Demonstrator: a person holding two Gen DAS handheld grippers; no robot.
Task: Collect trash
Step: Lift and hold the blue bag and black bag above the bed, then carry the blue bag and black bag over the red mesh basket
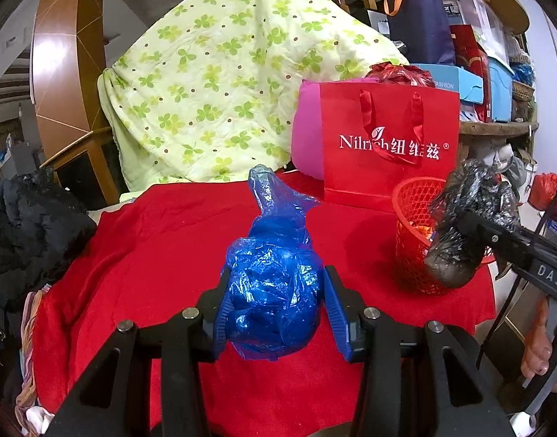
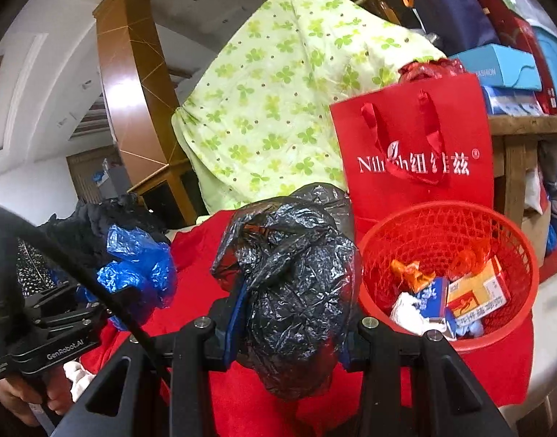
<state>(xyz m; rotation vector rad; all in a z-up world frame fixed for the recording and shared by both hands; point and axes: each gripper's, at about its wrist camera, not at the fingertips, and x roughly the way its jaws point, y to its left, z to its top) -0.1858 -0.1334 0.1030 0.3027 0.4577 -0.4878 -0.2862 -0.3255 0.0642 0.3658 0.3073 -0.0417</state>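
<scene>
My left gripper [image 1: 275, 284] is shut on a crumpled blue plastic bag [image 1: 273, 280], held above the red cloth [image 1: 162, 247]. In the right wrist view the same blue plastic bag [image 2: 136, 269] shows at the left in that gripper. My right gripper [image 2: 289, 298] is shut on a crumpled black plastic bag [image 2: 293, 284], just left of the red mesh basket [image 2: 504, 233]. The left wrist view shows the black plastic bag [image 1: 464, 225] hanging over the rim of the red mesh basket [image 1: 413, 255]. Cartons, tissue and wrappers [image 2: 457, 291] lie inside the basket.
A red paper gift bag [image 1: 391, 174] stands behind the basket, with a pink cushion [image 1: 307, 138] beside it. A green-patterned quilt [image 1: 224, 83] rises at the back. Dark clothes [image 1: 27, 229] lie at the left. Shelves with boxes [image 1: 497, 73] stand on the right.
</scene>
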